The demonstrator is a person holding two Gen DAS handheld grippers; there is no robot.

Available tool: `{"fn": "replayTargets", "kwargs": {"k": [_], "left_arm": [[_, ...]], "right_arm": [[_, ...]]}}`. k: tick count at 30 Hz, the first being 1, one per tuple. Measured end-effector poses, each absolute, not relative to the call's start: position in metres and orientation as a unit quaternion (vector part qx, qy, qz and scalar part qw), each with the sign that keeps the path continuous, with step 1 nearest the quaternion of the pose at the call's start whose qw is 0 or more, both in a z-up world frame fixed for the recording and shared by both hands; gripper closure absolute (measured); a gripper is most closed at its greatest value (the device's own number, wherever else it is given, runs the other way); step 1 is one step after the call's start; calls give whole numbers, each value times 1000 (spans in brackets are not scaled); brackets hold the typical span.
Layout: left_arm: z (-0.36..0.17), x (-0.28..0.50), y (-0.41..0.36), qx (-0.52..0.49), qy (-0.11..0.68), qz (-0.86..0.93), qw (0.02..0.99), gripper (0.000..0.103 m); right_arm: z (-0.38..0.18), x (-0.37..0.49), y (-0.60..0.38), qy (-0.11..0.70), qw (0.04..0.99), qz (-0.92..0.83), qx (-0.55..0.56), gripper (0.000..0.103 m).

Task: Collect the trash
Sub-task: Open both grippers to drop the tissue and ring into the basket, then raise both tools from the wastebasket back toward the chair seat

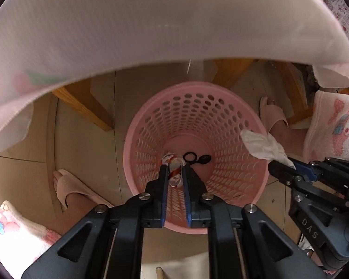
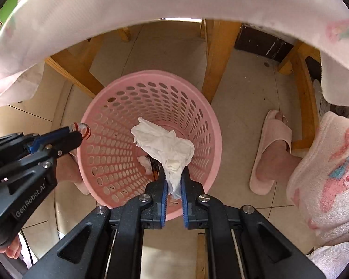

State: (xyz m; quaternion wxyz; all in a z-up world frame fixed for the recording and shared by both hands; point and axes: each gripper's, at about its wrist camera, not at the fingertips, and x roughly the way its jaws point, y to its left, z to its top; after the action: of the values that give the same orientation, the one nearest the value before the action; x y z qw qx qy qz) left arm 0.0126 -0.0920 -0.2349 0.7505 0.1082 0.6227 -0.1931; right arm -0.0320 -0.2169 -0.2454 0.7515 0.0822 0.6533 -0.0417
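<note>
A pink perforated waste basket (image 1: 256, 174) stands on the floor below both grippers; it also shows in the right wrist view (image 2: 211, 121). My left gripper (image 1: 174, 169) is shut on a clear plastic wrapper with red stripes (image 1: 173, 165), held over the basket's opening; the wrapper shows in the right wrist view (image 2: 82, 130) over the basket's left rim. My right gripper (image 2: 173, 174) is shut on a crumpled white tissue (image 2: 162, 141) above the basket; the tissue also shows in the left wrist view (image 1: 263, 145). A black item (image 1: 196, 158) and a small white scrap (image 2: 144, 161) lie at the basket's bottom.
A pale tablecloth (image 1: 151, 23) hangs overhead in both views. Wooden table legs (image 2: 217, 60) stand behind the basket. The person's feet in pink slippers (image 2: 271, 148) flank it on the tiled floor, with a pink patterned robe (image 2: 325, 174) at the right.
</note>
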Motion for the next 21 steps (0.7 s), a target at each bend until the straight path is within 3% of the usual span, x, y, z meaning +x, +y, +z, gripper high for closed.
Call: {"fn": "replayTargets", "kwargs": {"k": [2,4,5,7,10,14,21], "left_arm": [[-240,14,-91,112,628,-186,747,86],[-240,15,-90,111,630,-179,748,66],[-239,16,-88,105,630,-178,749,62],[-237,18,-82,92,628,-174,753,48],[-230,19,-78,85,616,-165,765,38],[-220,19,-78,92,599,-161,779,30],[-206,23,-73,84,585,-161,791,29]], "right_arm": [[-246,-35,-219,655,749,-44,87,91],[-244,-36,-223,650,752,-46,98,85],[-242,-36,-225,646,755,-49,101,82],[-236,-36,-227,636,763,-60,99,64],[-222,-38,-228,611,783,-75,88,36],[-206,-39,-227,590,801,-77,69,34],[-189,-40,-238,575,809,-74,96,34]]}}
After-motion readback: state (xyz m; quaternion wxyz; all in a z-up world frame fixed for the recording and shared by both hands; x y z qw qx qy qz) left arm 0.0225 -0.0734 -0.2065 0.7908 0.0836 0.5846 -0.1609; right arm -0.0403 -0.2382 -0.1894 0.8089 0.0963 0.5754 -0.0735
